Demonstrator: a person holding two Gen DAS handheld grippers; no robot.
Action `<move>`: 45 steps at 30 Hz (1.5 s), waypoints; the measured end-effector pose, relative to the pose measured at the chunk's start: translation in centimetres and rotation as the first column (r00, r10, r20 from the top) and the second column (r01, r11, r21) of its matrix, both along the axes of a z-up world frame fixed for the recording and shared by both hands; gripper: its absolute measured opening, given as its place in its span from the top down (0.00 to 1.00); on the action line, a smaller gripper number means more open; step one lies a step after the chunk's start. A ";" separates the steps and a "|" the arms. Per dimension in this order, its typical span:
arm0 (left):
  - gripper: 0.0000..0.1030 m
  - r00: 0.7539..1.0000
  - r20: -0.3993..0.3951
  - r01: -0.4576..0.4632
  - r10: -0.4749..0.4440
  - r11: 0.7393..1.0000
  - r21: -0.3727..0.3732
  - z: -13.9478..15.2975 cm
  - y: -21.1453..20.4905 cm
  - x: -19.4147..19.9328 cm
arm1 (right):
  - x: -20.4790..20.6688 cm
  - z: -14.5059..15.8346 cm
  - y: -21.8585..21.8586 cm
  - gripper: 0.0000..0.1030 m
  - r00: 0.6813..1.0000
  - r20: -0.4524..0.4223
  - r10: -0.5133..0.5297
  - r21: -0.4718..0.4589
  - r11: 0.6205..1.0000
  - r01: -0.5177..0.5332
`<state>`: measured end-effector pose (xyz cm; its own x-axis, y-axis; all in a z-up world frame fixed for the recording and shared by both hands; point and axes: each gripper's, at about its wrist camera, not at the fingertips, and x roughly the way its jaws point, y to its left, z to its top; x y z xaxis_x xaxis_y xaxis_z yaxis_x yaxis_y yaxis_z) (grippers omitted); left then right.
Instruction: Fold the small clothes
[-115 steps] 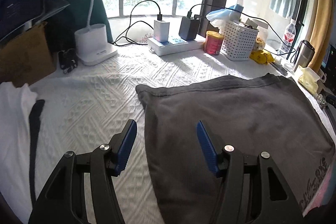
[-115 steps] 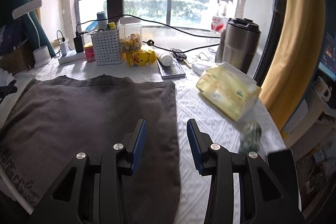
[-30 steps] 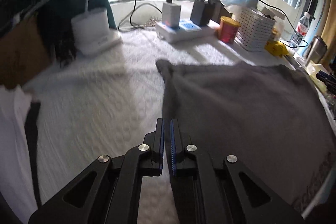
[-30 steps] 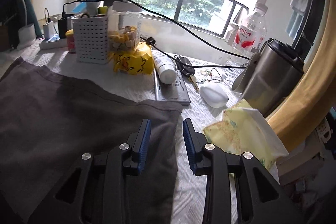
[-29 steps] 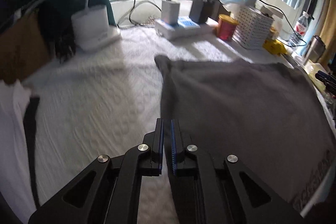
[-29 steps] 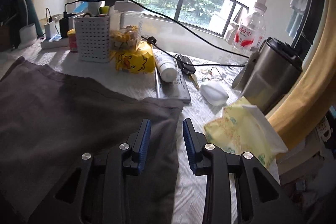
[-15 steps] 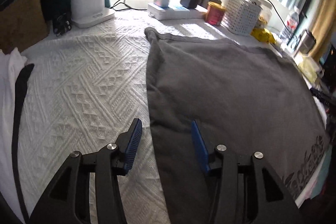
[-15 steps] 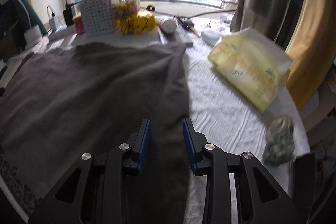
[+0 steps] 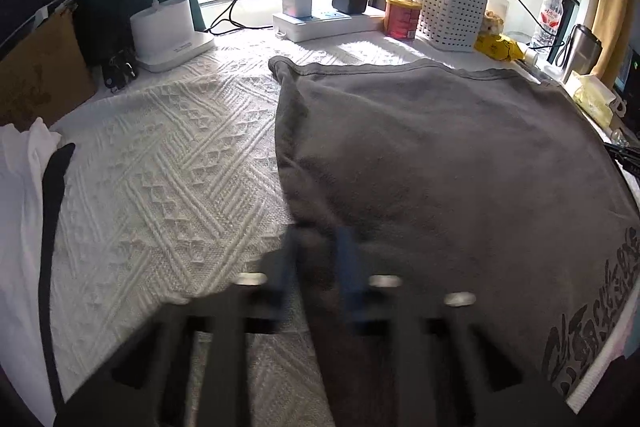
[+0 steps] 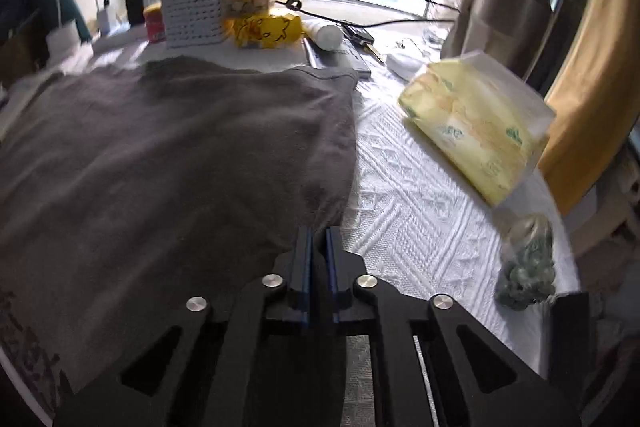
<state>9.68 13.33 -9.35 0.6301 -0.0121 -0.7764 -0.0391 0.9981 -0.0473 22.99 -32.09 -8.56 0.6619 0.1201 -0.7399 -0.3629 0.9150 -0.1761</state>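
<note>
Left gripper (image 9: 316, 259): blurred; fingers clamped on the near left edge of the grey garment (image 9: 460, 163).
Right gripper (image 10: 318, 251): fingers together, pinching the garment's near right edge.
Grey garment: spread flat on the white textured table cover (image 9: 172, 163), dark print at its near hem.
White cloth (image 9: 20, 211): lies at the near left.
Tissue pack (image 10: 476, 119): right of the garment.
Far side: white basket (image 9: 452, 11), red tin (image 9: 402, 18), power strip (image 9: 324, 23), lamp base (image 9: 170, 31) by the window.
</note>
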 end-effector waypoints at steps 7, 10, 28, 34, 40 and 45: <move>0.97 1.000 0.004 -0.023 0.023 1.000 -0.020 0.1 0.5 -0.9 | -0.1 0.2 -1.5 0.96 0.999 -0.007 -0.033 0.015 0.999 0.033; 0.97 0.999 0.005 -0.032 0.032 0.997 -0.064 0.0 1.1 -1.0 | -0.3 0.2 -1.4 0.96 0.999 0.003 -0.046 0.011 0.999 0.046; 0.70 0.997 -0.018 -0.070 0.069 0.996 -0.056 0.4 0.7 -2.4 | -3.3 1.3 -3.2 0.87 0.987 0.005 -0.160 0.066 0.985 0.159; 0.66 0.996 0.018 -0.084 0.085 0.996 -0.028 1.9 0.4 -4.2 | -4.7 2.6 -3.7 0.59 0.986 0.026 -0.164 0.085 0.983 0.161; 0.47 0.998 0.059 -0.017 0.019 0.999 -0.035 3.1 -2.2 -6.0 | -6.4 3.7 -3.9 0.44 0.986 0.035 -0.165 0.101 0.982 0.161; 0.46 0.994 0.099 0.048 -0.037 0.992 -0.113 3.7 -4.8 -6.9 | -8.2 4.9 -4.3 0.38 0.986 0.036 -0.161 0.111 0.981 0.156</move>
<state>2.77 8.49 -5.63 0.6991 -0.1260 -0.7038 0.0134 0.9865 -0.1633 14.80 -36.41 -3.67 0.7107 0.0881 -0.6979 -0.2056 0.9748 -0.0863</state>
